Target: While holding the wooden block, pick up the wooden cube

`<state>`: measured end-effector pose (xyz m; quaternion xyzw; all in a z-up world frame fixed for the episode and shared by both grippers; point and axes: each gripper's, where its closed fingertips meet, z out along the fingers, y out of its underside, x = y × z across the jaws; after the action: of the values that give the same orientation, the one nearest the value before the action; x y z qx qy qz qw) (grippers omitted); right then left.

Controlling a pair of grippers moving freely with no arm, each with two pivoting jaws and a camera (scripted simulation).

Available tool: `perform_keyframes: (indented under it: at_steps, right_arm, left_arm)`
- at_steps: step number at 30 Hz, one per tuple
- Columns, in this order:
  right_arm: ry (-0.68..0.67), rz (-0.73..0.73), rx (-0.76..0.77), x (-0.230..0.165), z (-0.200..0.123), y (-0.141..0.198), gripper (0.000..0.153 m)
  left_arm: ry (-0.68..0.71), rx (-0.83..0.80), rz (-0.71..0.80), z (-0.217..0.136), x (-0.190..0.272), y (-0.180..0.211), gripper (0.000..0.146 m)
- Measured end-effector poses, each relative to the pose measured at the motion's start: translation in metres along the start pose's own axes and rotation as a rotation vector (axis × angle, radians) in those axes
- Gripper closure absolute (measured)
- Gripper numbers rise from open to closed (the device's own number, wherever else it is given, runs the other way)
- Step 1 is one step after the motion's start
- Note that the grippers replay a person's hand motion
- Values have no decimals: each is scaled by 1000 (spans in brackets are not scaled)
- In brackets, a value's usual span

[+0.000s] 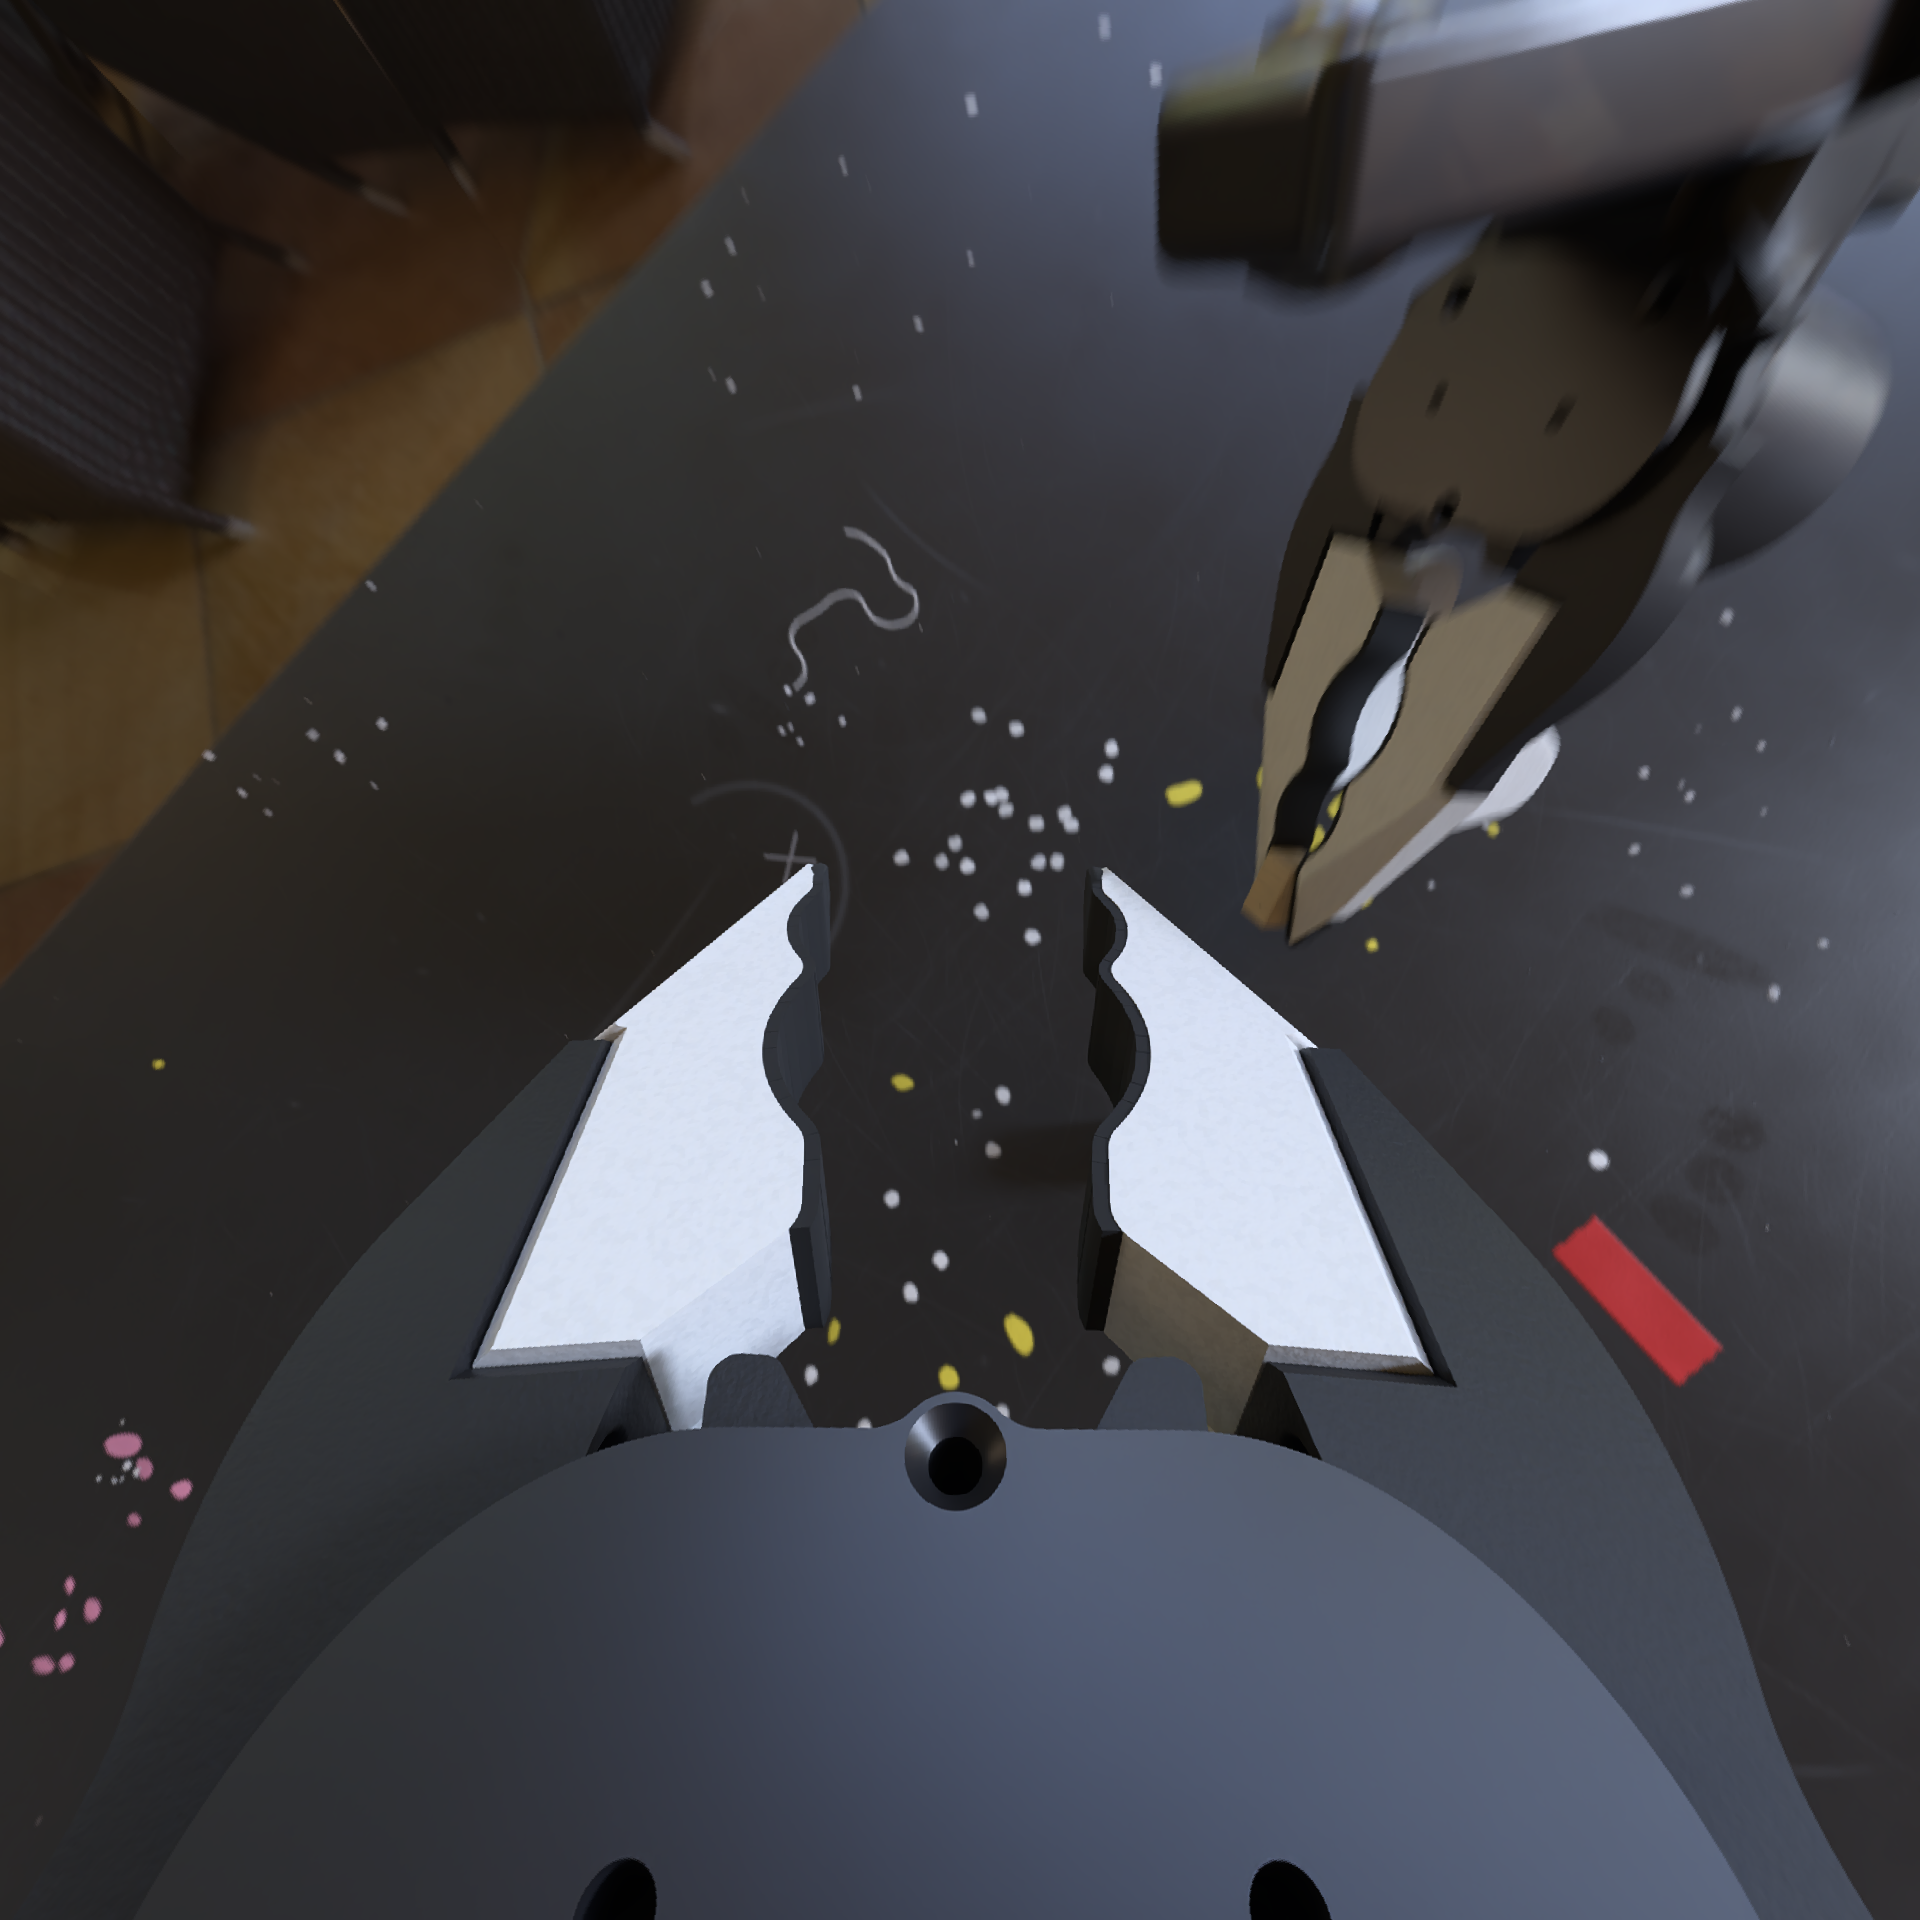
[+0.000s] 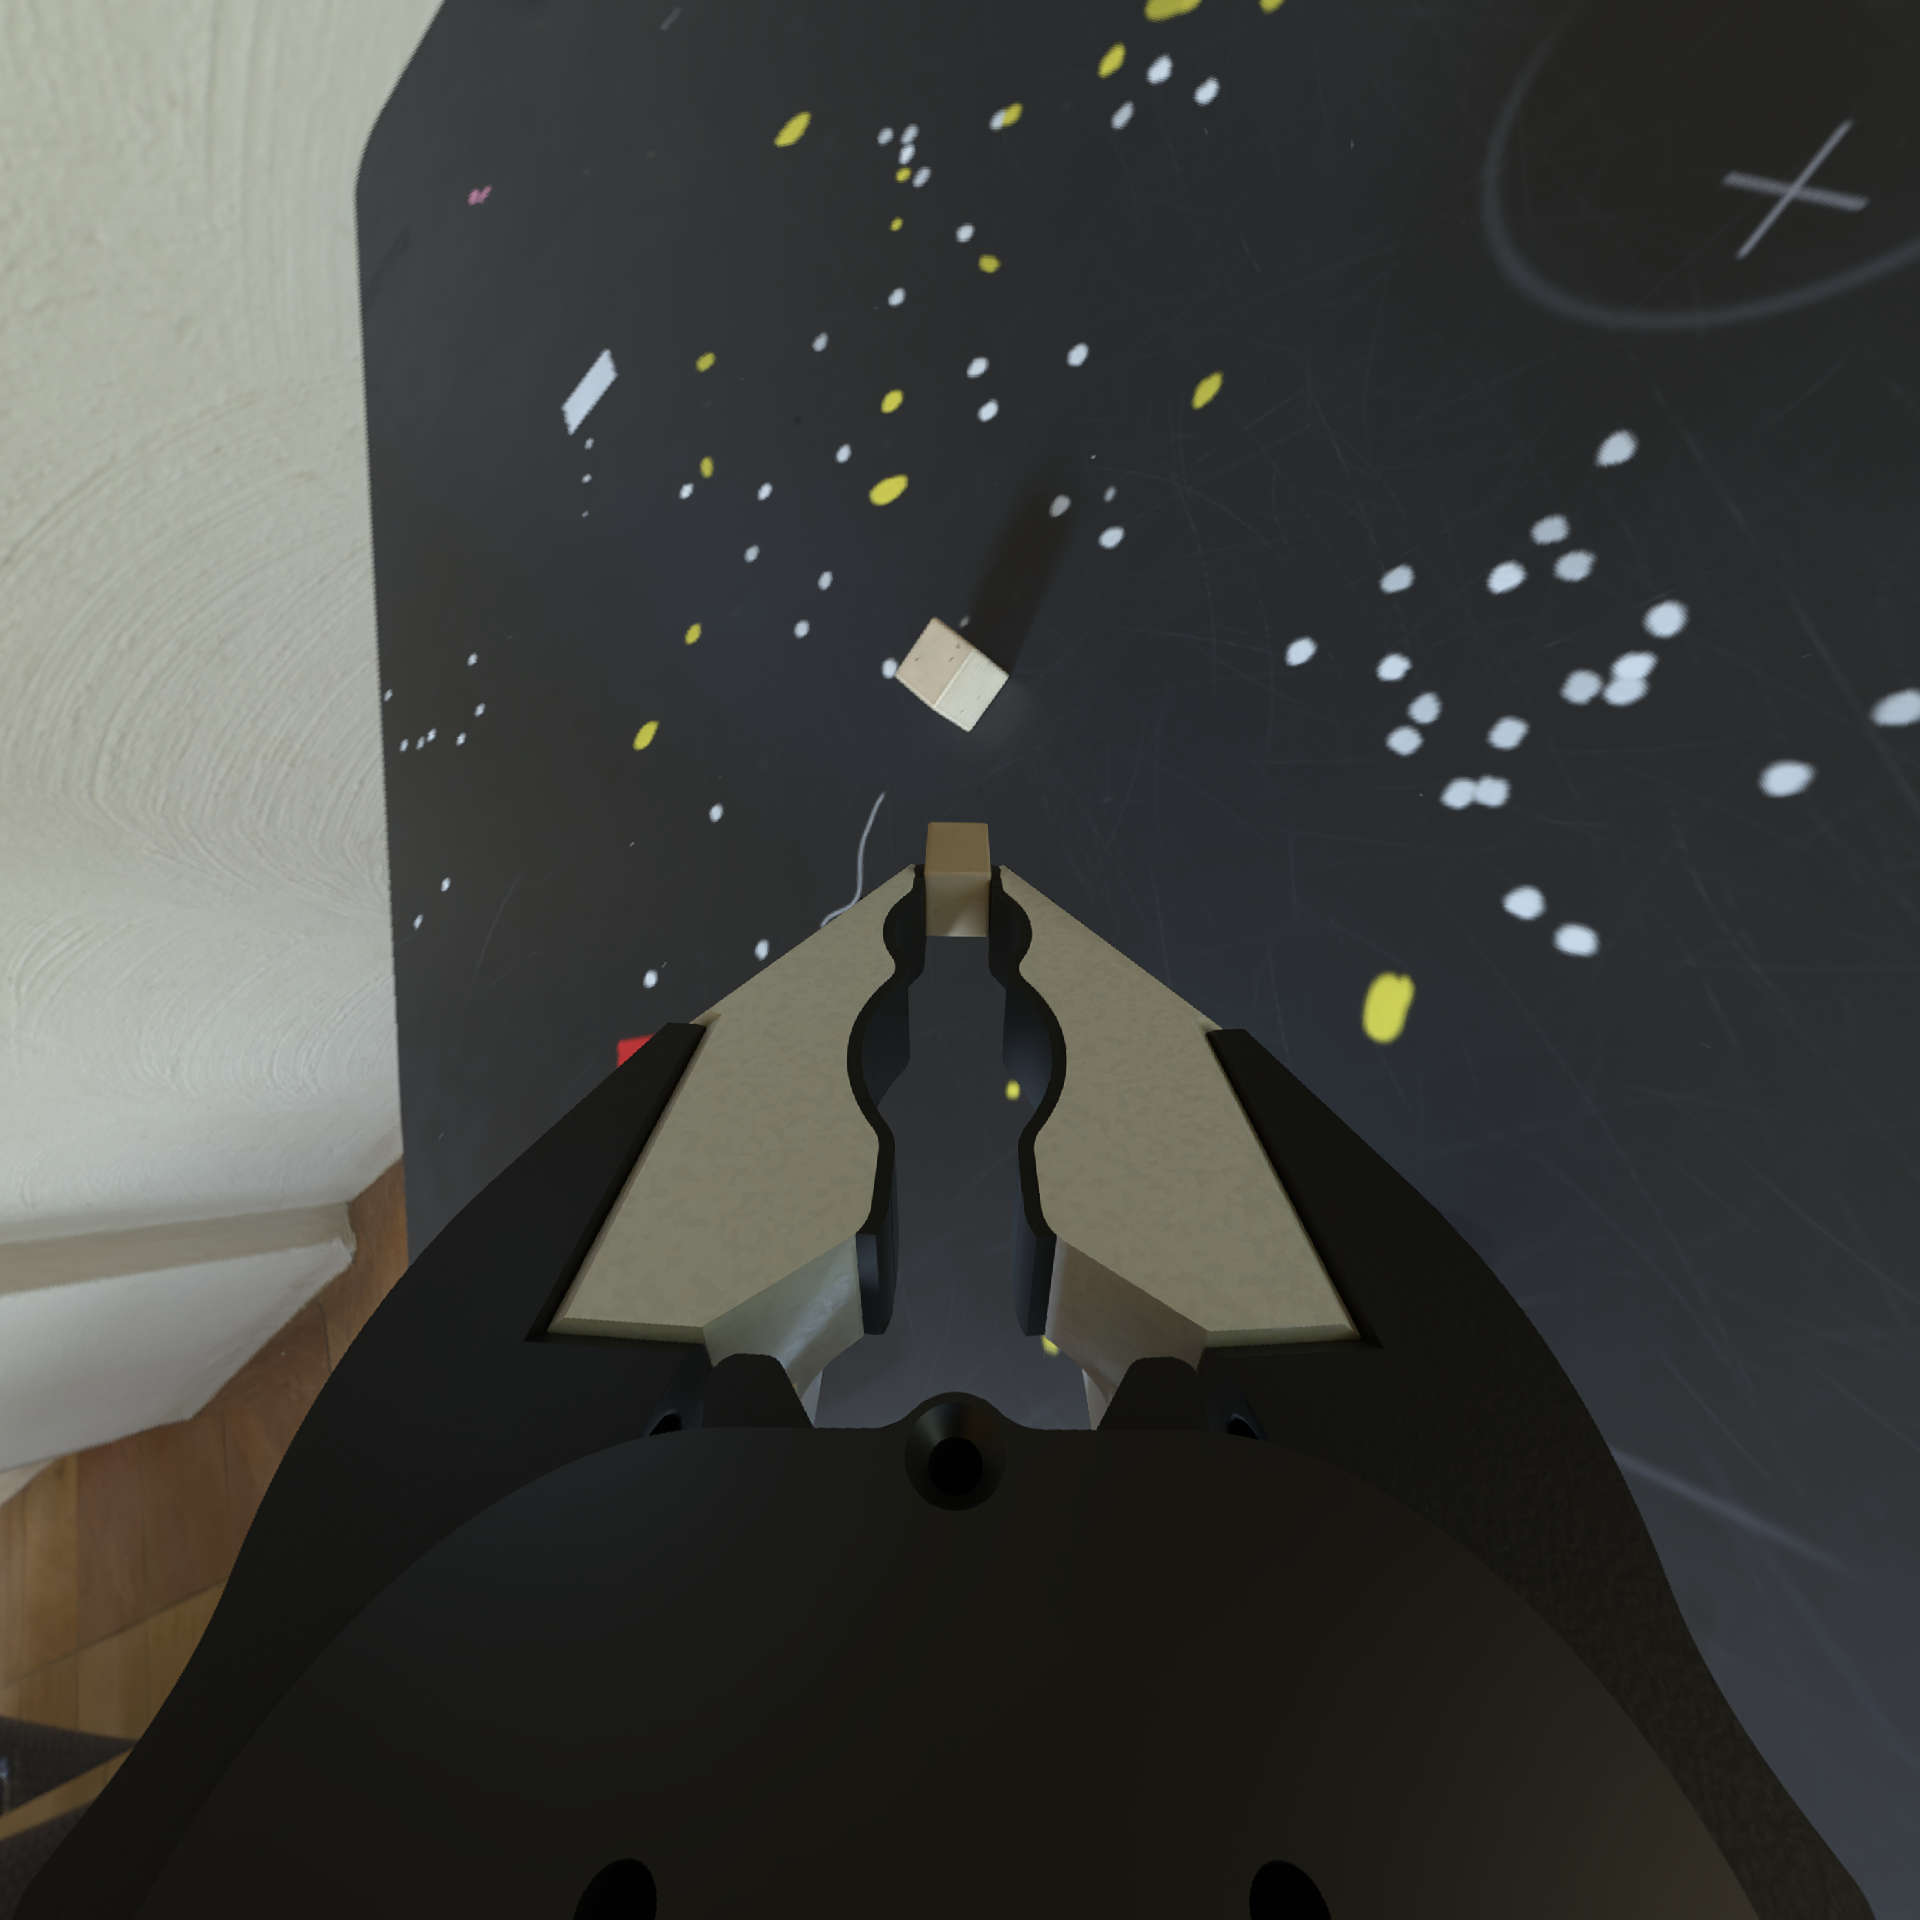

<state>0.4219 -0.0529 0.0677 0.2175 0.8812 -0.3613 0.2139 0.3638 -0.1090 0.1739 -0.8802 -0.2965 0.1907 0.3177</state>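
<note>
In the right wrist view, my right gripper [image 2: 956,896] is shut on a small wooden block [image 2: 956,850], pinched at the very fingertips above the black table [image 2: 1351,1195]. A pale wooden cube [image 2: 952,675] lies on the table just ahead of those tips, apart from them and turned at an angle. In the left wrist view, my left gripper [image 1: 956,883] is open and empty, with white pads, low over the table. The right gripper [image 1: 1283,914] shows there at the upper right, pointing down with the block's end [image 1: 1268,900] at its tips. The cube does not show in that view.
The table is speckled with white and yellow paint dots. A red tape strip [image 1: 1636,1299] lies to the right of my left gripper. A white tape piece [image 2: 589,390] and a chalk circle with a cross [image 2: 1792,197] lie farther off. The table's edge [image 2: 376,623] runs along the left.
</note>
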Motion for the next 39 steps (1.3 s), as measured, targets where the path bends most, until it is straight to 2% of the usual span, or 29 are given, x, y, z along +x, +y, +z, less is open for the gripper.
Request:
perform_keyframes:
  at_steps: [4,10,16,20,24,26,30,32,36,39]
  right_arm:
    - [-21,-42,0,-11,-38,0,142]
    - [-51,-118,-1,-34,-88,7,142]
    - [-62,-203,-24,-47,-124,23,142]
    - [-72,-248,2,-56,-142,26,142]
    - [-65,-272,41,-61,-155,24,142]
    - [-60,-282,48,-62,-158,24,142]
    - [-55,-292,46,-62,-158,24,142]
    - [-48,-295,38,-61,-157,25,142]
    - [-36,-308,20,-60,-155,26,142]
    - [-33,-312,20,-60,-156,26,142]
  left_arm:
    - [59,-165,36,21,12,26,102]
    - [119,-430,99,70,33,65,120]
    - [93,-583,173,94,38,93,105]
    - [123,-654,125,101,41,108,103]
    - [139,-696,65,103,39,119,92]
    - [185,-702,21,103,44,122,90]
    - [175,-710,7,102,46,123,90]
    - [166,-735,-13,99,46,125,93]
    - [132,-815,-105,91,47,133,109]
    - [135,-865,-100,84,50,139,110]
